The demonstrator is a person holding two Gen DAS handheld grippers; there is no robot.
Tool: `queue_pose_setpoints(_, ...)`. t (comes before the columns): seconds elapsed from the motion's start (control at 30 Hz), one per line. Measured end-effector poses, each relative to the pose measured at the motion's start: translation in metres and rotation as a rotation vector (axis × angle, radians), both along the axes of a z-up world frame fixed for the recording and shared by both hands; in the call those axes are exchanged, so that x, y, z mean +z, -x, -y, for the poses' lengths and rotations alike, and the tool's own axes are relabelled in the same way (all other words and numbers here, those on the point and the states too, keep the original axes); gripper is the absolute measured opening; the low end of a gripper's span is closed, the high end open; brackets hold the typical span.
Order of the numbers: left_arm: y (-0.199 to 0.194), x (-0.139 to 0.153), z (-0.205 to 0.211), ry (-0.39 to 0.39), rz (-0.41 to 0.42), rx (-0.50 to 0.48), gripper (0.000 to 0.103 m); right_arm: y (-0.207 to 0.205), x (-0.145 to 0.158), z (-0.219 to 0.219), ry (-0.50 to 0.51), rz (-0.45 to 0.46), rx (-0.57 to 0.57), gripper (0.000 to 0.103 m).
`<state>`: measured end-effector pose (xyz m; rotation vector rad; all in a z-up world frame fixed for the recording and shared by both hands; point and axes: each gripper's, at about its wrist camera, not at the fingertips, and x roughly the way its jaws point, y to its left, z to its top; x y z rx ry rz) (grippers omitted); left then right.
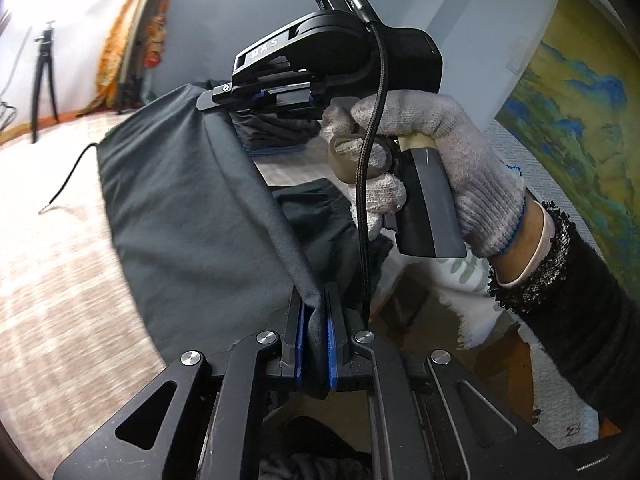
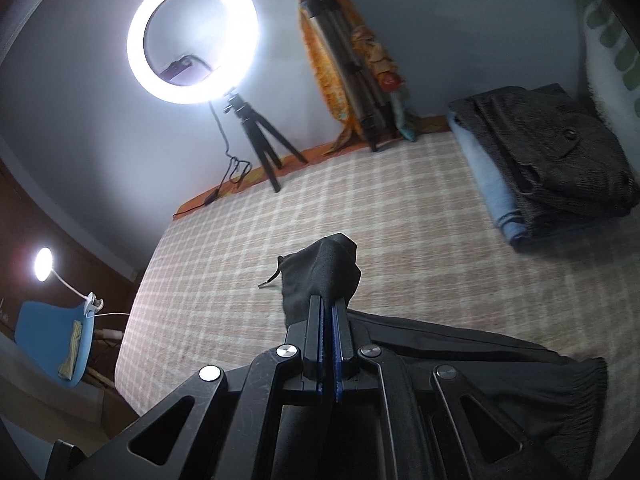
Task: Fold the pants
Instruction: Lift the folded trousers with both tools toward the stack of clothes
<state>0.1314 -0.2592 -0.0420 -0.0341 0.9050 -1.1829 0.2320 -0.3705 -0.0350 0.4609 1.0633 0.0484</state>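
Both grippers were clamped on the dark pants [image 1: 192, 208], lifted above a checked bedspread [image 2: 360, 208]: the left gripper [image 1: 316, 320] pinched a fold nearby, the right gripper [image 2: 329, 312] gripped the waist, held by a gloved hand [image 1: 440, 168].

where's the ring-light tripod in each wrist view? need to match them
Left wrist: tripod at far left against the wall, blurred; the ring itself is not clearly seen.
Right wrist: tripod upper centre-left, under the lit ring light.
Shared landmark: the orange cloth leaning on the wall to the tripod's right.
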Motion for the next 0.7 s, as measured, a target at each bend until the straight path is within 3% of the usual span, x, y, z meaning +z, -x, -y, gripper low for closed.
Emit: queue_pose_setpoints(0.7, 0.010, 0.000, 0.107, 0.027, -0.056, -0.162, 0.006, 0.043, 0.000, 0.114, 0.199, -0.088, -0.083, 0.001)
